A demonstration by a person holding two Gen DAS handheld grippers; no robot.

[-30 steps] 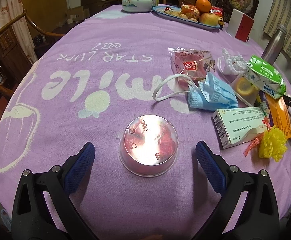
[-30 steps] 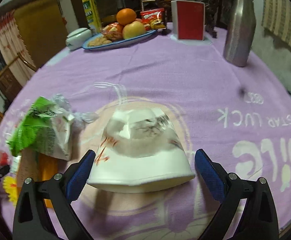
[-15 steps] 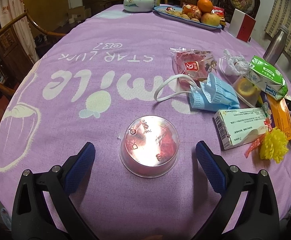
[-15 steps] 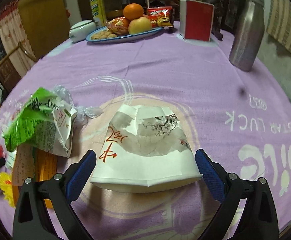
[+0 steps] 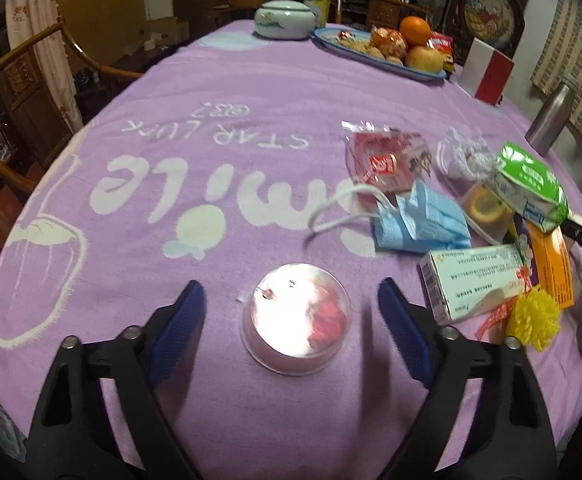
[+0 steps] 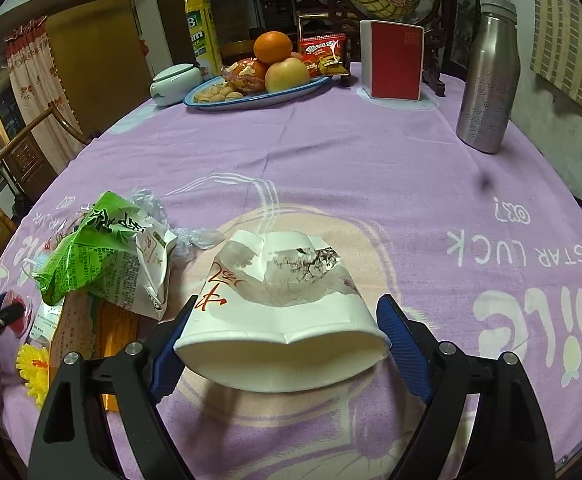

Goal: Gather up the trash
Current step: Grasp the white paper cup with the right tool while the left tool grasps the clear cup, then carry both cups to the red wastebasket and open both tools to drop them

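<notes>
An upturned clear plastic cup (image 5: 296, 322) stands on the purple tablecloth (image 5: 211, 208). My left gripper (image 5: 291, 330) straddles it. Its jaws are closing, and a gap still shows between each blue pad and the cup. In the right wrist view, a crushed white paper cup (image 6: 283, 304) with red writing lies on its side. My right gripper (image 6: 287, 350) is closing on the cup's wide rim. Both pads touch the rim, which bows between them. A blue face mask (image 5: 419, 220), a red wrapper (image 5: 383, 160), a green carton (image 5: 531, 184) and a white box (image 5: 471, 280) lie right of the clear cup.
A yellow pompom (image 5: 535, 316) and an orange packet (image 5: 551, 264) lie by the table's right edge. At the far side stand a fruit plate (image 6: 299, 90), a red box (image 6: 395, 64), a steel bottle (image 6: 487, 80) and a lidded bowl (image 5: 285, 20). Wooden chairs (image 5: 15, 80) ring the table.
The left jaws have narrowed around the clear cup. The right jaws have closed in onto the paper cup, and its rim is now narrower and more bowed.
</notes>
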